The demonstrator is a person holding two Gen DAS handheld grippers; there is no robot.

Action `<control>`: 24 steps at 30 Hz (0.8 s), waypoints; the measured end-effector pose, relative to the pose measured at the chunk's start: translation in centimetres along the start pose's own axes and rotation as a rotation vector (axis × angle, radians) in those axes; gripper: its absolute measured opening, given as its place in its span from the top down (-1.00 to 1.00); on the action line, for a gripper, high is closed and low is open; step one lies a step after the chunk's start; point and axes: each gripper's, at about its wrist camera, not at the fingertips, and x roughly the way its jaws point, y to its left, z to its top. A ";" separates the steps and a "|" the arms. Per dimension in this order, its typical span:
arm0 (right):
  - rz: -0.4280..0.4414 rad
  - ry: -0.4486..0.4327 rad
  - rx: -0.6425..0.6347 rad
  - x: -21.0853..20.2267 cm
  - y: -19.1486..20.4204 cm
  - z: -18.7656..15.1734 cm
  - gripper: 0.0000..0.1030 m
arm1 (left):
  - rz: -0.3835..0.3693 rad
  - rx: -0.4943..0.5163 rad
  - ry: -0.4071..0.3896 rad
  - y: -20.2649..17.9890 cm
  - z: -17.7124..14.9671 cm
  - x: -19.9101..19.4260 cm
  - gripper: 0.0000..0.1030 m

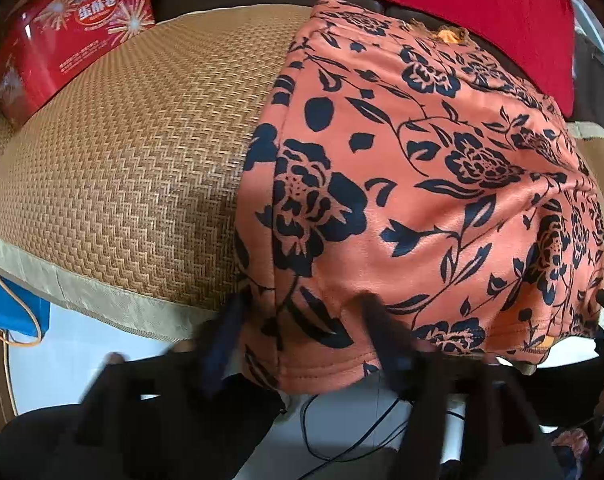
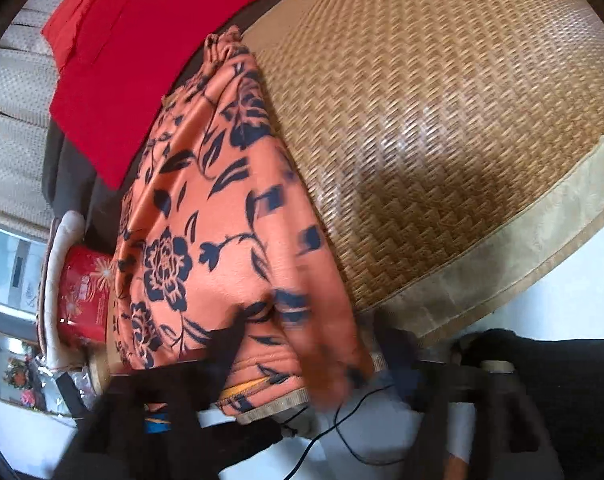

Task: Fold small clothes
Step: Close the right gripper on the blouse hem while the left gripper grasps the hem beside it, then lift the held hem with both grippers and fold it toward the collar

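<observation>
An orange garment with a dark blue flower print (image 1: pixel 402 184) lies spread on a woven straw mat (image 1: pixel 142 152), its stitched hem hanging over the near edge. My left gripper (image 1: pixel 308 328) points steeply down at that hem. Its jaws stand apart astride the hem's left corner, one finger (image 1: pixel 234 320) beside the cloth's edge and the other on top of it. In the right wrist view the same garment (image 2: pixel 206 232) runs along the mat (image 2: pixel 442 140). My right gripper (image 2: pixel 310 356) is open around the blurred near corner of the hem, not pinching it.
A red folded cloth (image 1: pixel 454 12) lies behind the garment on a dark surface. A red printed tin (image 1: pixel 70 36) stands at the mat's far left corner. A blue bag with an orange cord (image 1: pixel 10 312) sits left of the mat. Black cables (image 1: pixel 342 432) trail over the white floor below.
</observation>
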 end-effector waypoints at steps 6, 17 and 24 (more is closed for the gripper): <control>-0.048 -0.004 -0.004 0.1 -1.0 0.2 -0.45 | -0.026 0.046 -0.010 -0.1 -0.8 0.0 -0.06; -0.158 -0.001 -0.237 0.8 2.2 -0.6 0.81 | -0.140 0.039 -0.051 0.3 -0.8 -1.2 0.78; -0.180 -0.078 -0.159 -2.0 0.4 0.6 0.83 | -0.176 -0.057 -0.021 3.2 -0.9 -0.4 0.14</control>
